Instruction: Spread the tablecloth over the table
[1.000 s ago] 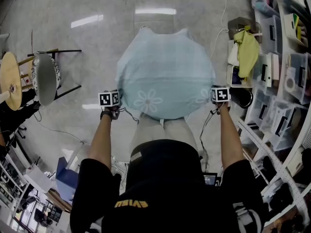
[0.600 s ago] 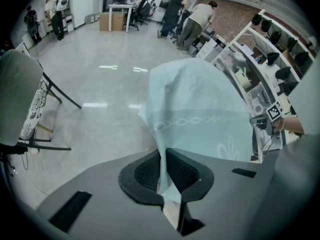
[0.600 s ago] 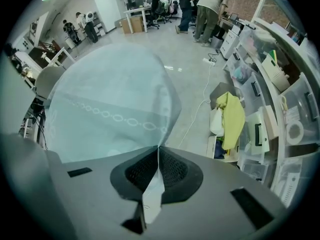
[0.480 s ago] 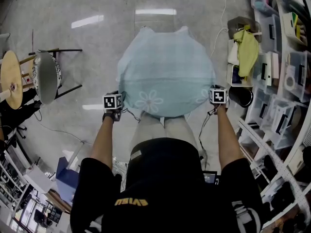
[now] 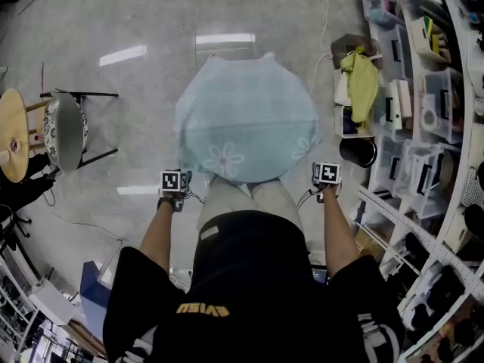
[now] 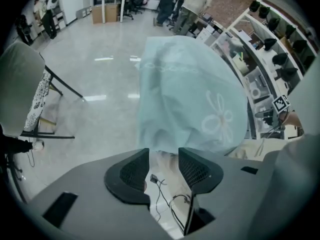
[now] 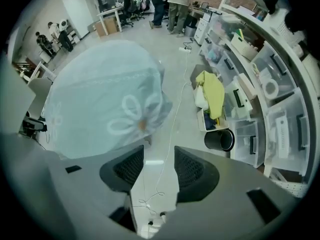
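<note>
The tablecloth (image 5: 246, 119) is let go: the left gripper (image 6: 164, 168) and right gripper (image 7: 159, 166) are drawn back from its near hem, jaws opening on nothing, and it is left draped over the counter at upper centre, so the spreading is judged done.

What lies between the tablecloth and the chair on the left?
Only bare floor lies between the tablecloth and the chair. Both the head view and the left gripper view show it.
</note>
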Motion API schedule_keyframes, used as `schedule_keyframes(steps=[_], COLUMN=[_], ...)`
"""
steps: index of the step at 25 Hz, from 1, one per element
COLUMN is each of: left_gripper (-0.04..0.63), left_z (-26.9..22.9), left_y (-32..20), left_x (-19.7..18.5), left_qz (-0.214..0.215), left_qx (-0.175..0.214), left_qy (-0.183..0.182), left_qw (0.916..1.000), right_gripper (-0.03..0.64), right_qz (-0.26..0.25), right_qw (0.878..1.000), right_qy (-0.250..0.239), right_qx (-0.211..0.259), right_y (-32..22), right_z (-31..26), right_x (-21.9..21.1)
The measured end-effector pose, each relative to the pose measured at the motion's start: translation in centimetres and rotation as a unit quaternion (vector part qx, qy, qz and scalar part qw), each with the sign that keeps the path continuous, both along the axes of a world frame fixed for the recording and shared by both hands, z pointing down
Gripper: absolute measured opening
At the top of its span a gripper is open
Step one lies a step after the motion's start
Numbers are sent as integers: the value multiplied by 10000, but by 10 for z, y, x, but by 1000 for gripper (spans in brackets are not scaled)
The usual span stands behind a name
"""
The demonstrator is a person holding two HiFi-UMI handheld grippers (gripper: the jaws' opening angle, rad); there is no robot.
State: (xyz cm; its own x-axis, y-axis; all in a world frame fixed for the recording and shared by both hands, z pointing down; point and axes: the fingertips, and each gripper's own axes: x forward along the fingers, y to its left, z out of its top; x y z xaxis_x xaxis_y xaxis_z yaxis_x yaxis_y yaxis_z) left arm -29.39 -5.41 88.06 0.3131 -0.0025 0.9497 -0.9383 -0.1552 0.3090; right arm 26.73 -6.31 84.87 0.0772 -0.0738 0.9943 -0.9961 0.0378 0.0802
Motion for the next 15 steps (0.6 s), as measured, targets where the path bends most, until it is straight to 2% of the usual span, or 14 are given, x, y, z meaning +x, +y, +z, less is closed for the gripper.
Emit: schedule_keyframes(steps=[4, 6, 8, 10, 12, 15], left_gripper=[193, 192, 181, 181, 178, 159], left_z=[-22, -38, -58, -78, -98, -145], left_y=[20, 27, 38, 48, 57, 63], left_x=[23, 37, 59, 90, 126, 192], left_qz=[-81, -168, -208, -250, -306, -330], left_qx=[298, 581, 855, 1147, 1523, 2360], left_qy=[119, 119, 163, 218, 252, 348], left_qw=[9995, 9981, 9960, 9928, 9875, 9706], right_gripper=[190, 186, 160, 155, 147, 109], right_qz=[-58, -68, -20, 14, -236, -976], right_qw=[9998, 9988, 9944, 9850, 9724, 9441], right_qy=[-56, -189, -530, -1011, -1431, -1946], right_qx=[156, 454, 919, 1396, 1830, 2475], right_y=[41, 44, 39, 31, 25, 22], right_z=[-14, -20, -31, -47, -68, -118], right_x=[3, 7, 4, -3, -14, -32])
